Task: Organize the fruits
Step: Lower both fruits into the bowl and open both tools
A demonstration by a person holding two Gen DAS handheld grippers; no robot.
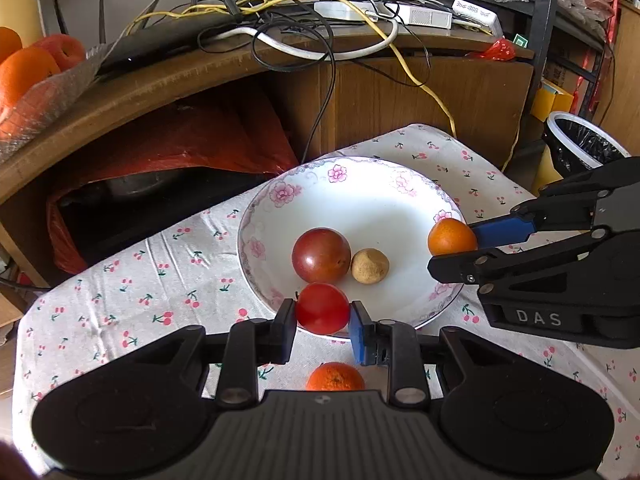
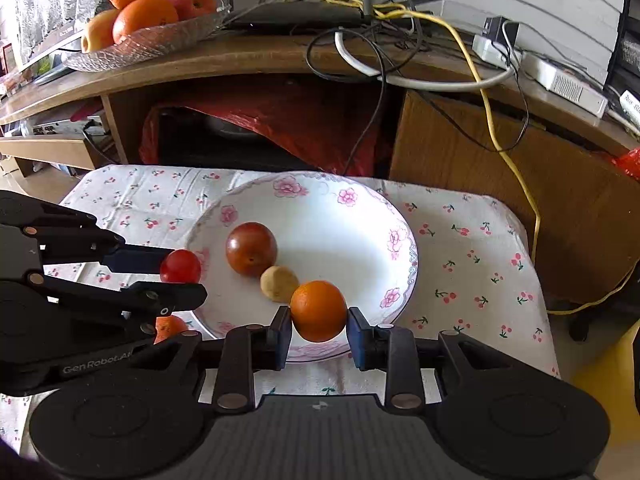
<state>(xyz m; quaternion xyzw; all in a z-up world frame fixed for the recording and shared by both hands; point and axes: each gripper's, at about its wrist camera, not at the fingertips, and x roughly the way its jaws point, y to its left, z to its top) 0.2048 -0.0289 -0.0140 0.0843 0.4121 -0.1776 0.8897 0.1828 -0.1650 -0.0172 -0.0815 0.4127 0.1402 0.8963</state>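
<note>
A white floral plate (image 1: 360, 196) (image 2: 344, 216) rests on the cherry-print cloth. In it lie a dark red round fruit (image 1: 321, 255) (image 2: 251, 249) and a small tan fruit (image 1: 370, 265) (image 2: 279, 283). My left gripper (image 1: 322, 314) (image 2: 182, 278) is shut on a small red tomato (image 1: 322, 308) (image 2: 181, 266) over the plate's near-left rim. My right gripper (image 2: 319, 318) (image 1: 454, 246) is shut on a small orange (image 2: 319, 310) (image 1: 452, 237) over the plate's right rim. Another small orange (image 1: 335, 377) (image 2: 170, 327) lies on the cloth, partly hidden by the left gripper.
A wooden desk (image 1: 400, 92) (image 2: 480, 160) behind holds tangled cables, a router and a glass dish of oranges and apples (image 2: 148, 12) (image 1: 36, 68). A red bag (image 1: 180, 136) fills the opening under the desk. A lined bin (image 1: 580, 148) stands to the right.
</note>
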